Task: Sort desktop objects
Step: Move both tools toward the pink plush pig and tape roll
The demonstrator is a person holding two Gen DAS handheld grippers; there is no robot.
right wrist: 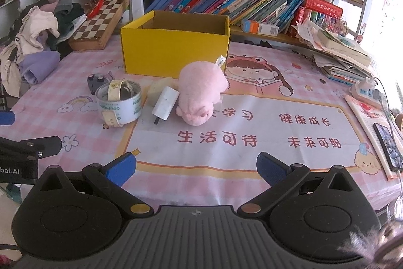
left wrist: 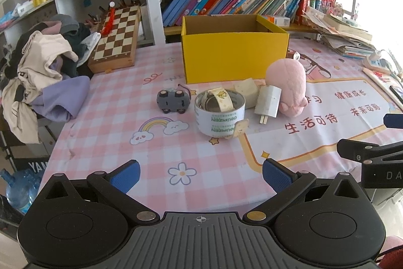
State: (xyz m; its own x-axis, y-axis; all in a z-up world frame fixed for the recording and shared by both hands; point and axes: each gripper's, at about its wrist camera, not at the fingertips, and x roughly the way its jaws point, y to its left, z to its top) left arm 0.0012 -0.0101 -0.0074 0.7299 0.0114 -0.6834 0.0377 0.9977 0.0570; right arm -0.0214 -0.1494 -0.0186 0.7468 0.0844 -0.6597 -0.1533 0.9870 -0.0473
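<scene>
At frame centre on the tabletop (right wrist: 252, 163), the yellow box (right wrist: 173, 56) sits open-topped behind the pink plush (right wrist: 201, 95), tape roll (right wrist: 119, 102) and white charger (right wrist: 165, 103), whose prongs point toward the lower left, while both the left gripper (left wrist: 201, 175) and right gripper (right wrist: 196, 168) gape wide, empty.

Fuzzy plush pig (right wrist: 201, 90), seemingly cardboard box (right wrist: 176, 52)

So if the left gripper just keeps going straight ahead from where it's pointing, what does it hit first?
Most likely the roll of tape: it stands nearly straight ahead of the open left gripper, with only bare tablecloth between. Depth is hard to judge; the yellow box sits behind it.
</scene>
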